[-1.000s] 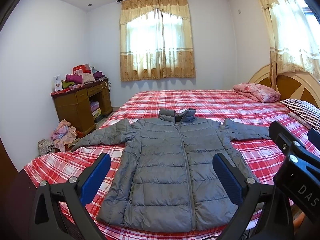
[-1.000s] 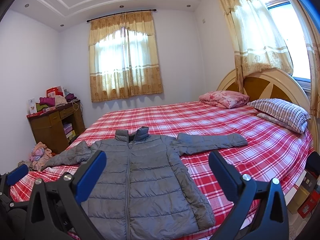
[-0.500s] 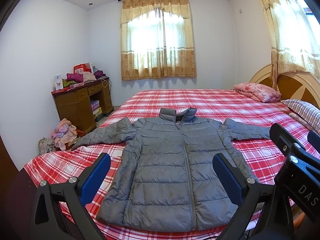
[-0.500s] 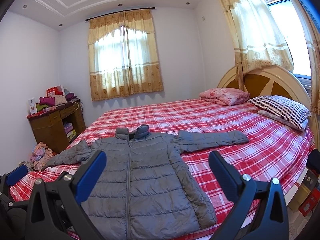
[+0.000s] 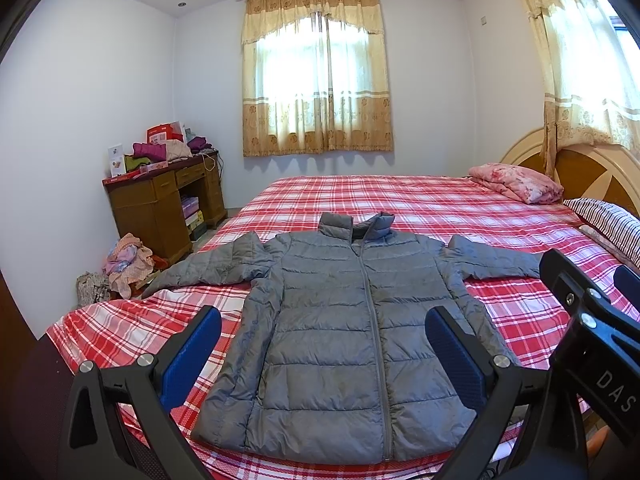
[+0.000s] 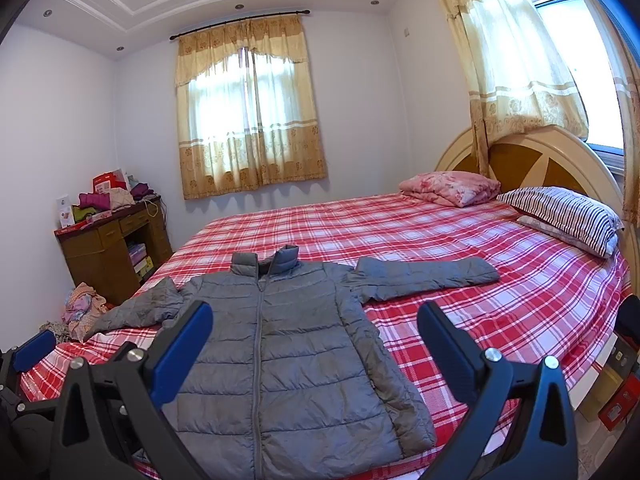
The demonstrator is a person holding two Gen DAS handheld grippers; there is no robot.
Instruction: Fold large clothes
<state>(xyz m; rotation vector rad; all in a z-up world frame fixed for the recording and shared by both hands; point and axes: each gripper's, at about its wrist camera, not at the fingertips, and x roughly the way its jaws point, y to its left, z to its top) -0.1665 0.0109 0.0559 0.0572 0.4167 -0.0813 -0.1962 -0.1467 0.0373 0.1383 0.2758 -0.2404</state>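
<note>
Left wrist view: the grey puffer jacket (image 5: 352, 344) lies flat and face up on the bed (image 5: 420, 200), zipped, collar at the far end, hem at the near edge, both sleeves spread out to the left and right. No fold shows anywhere on it, so by my judgement the task has not begun: both sleeves have yet to come in over the body, and the body has yet to be doubled. The left tongs (image 5: 322, 344) hang above the near hem with the blue pads wide apart and nothing between them. At the right edge, part of the other tool shows white letters "DAS", cut off by the frame. On the desk (image 5: 160, 200) at the far left stand a red box and a white card; their print is too small to read.

Right wrist view: the jacket (image 6: 288, 344) sits left of centre, its right sleeve (image 6: 424, 276) stretched flat toward the striped pillow (image 6: 560, 212). The right tongs (image 6: 314, 344) are likewise wide open and empty, clear of the fabric. A blue pad of the left tool peeks in at the near left. No readable writing appears here.
</note>
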